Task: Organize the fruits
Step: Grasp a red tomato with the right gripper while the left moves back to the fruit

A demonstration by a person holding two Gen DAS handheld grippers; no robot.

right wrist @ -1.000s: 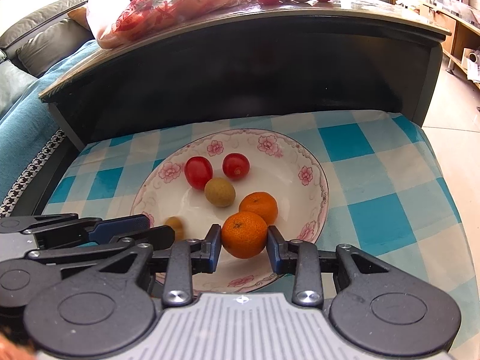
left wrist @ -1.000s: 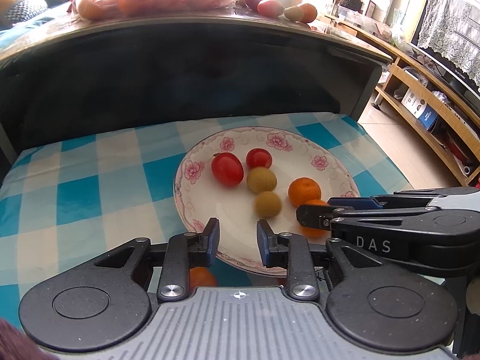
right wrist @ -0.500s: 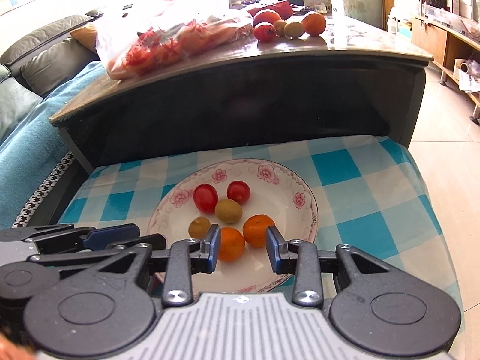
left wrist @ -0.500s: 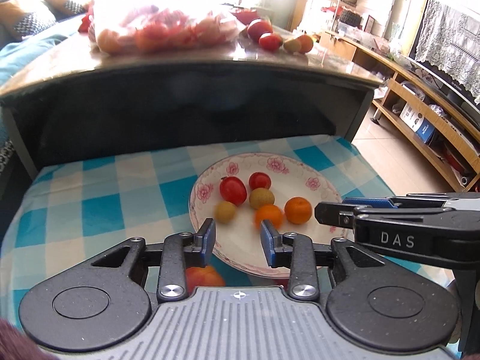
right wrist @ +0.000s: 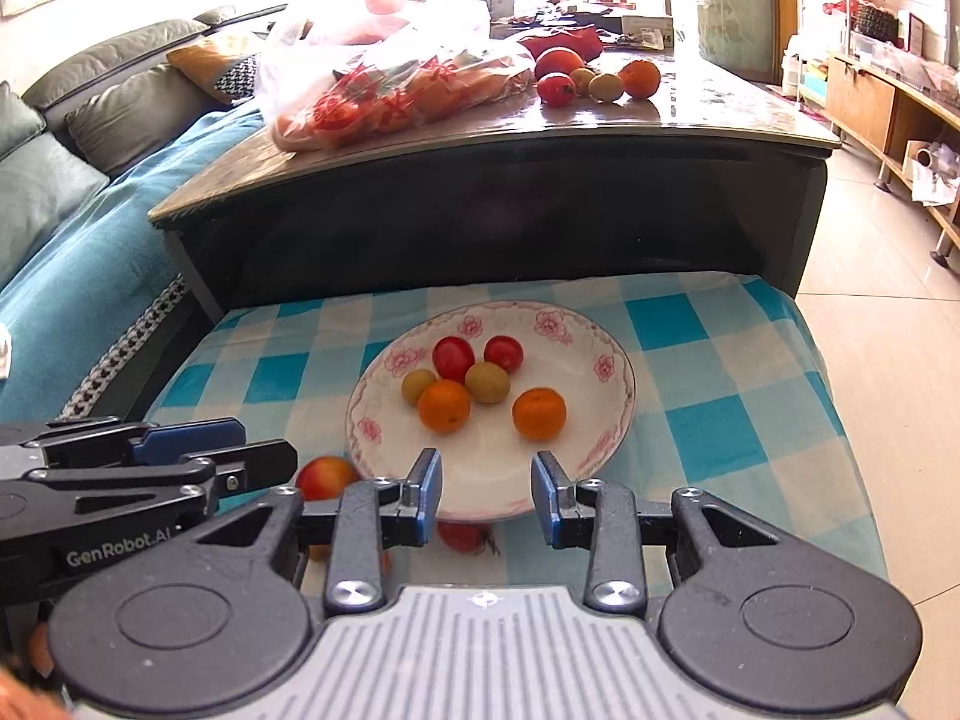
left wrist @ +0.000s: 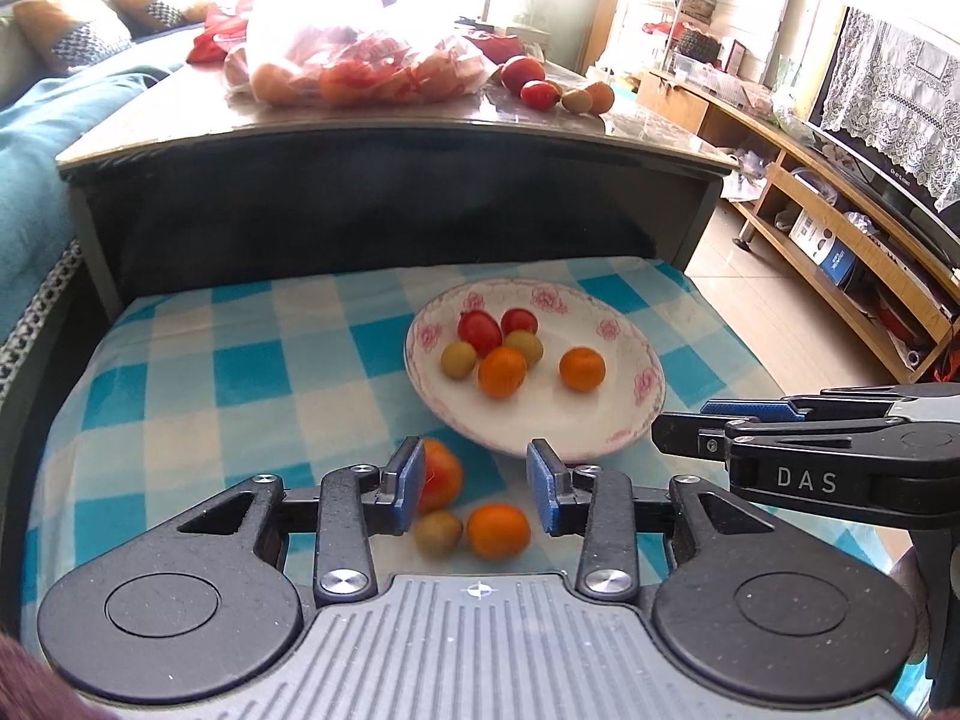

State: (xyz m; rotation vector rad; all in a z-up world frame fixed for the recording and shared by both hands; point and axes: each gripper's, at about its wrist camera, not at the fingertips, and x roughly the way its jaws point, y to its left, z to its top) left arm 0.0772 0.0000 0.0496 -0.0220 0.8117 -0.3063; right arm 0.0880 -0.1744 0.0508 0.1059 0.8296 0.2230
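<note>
A white flowered plate (left wrist: 651, 384) (right wrist: 624, 396) sits on the blue checked cloth. It holds two red tomatoes (right wrist: 453, 358), two small green fruits (right wrist: 487, 382) and two oranges (left wrist: 582, 368) (right wrist: 444, 406). In front of the plate, a reddish fruit (left wrist: 443, 474), a small green fruit (left wrist: 438, 533) and an orange (left wrist: 498, 531) lie on the cloth. My left gripper (left wrist: 474, 471) hovers above these three with its jaws opening and nothing between them. Over the plate's near rim, my right gripper (right wrist: 486, 492) stands open and empty.
Behind the cloth rises a dark table (right wrist: 540, 138) with a plastic bag of fruit (right wrist: 390, 90) and loose fruits (right wrist: 600, 81) on top. A sofa (right wrist: 72, 138) is at the left. Wooden shelves (left wrist: 840, 228) and bare floor are at the right.
Both grippers have pulled back and risen from the plate. The orange seen between the right fingers now lies on the plate. The left jaws have widened.
</note>
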